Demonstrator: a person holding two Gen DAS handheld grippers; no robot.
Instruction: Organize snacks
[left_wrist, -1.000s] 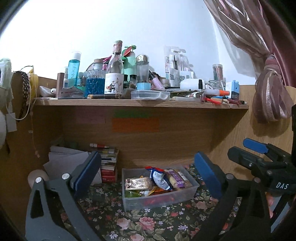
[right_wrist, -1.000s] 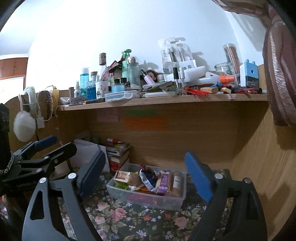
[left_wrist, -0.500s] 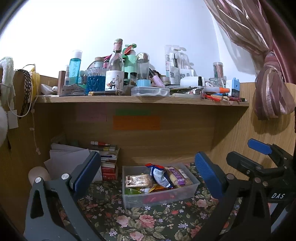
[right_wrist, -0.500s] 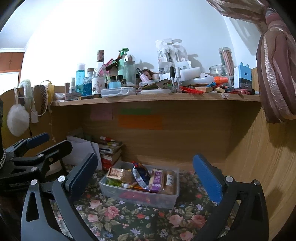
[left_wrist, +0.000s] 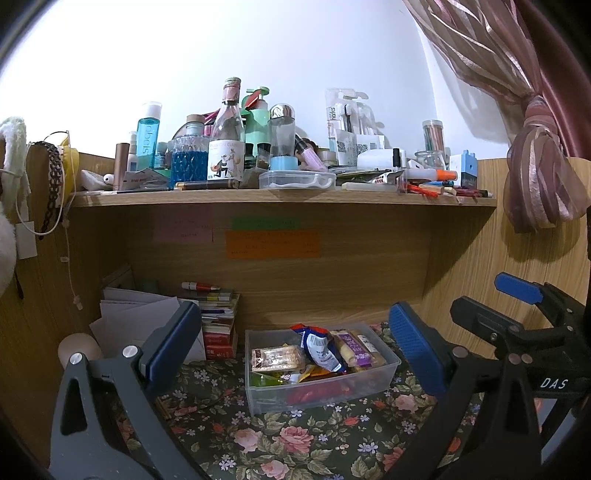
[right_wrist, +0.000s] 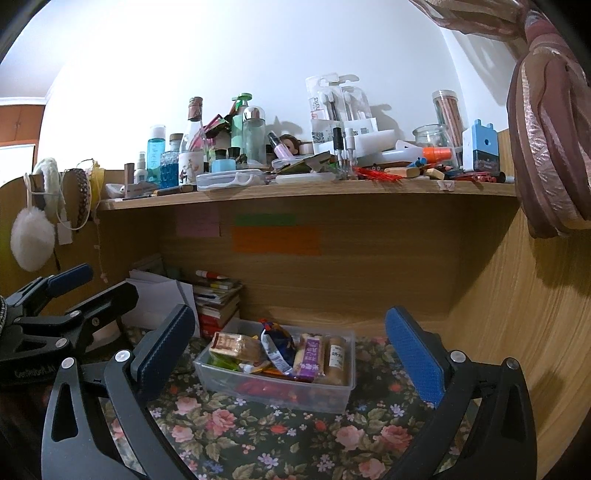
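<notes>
Left wrist view: the left gripper gapes wide and empty, the clear snack bin beyond it on the floral cloth.

Right wrist view: the right gripper gapes likewise before the bin; best to approach level, straddling one packet.

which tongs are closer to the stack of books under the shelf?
Left. The left tongs sit on the same side as the stack of books, with one blue pad just in front of it. The right tongs sit further right, beyond the snack bin.
</notes>
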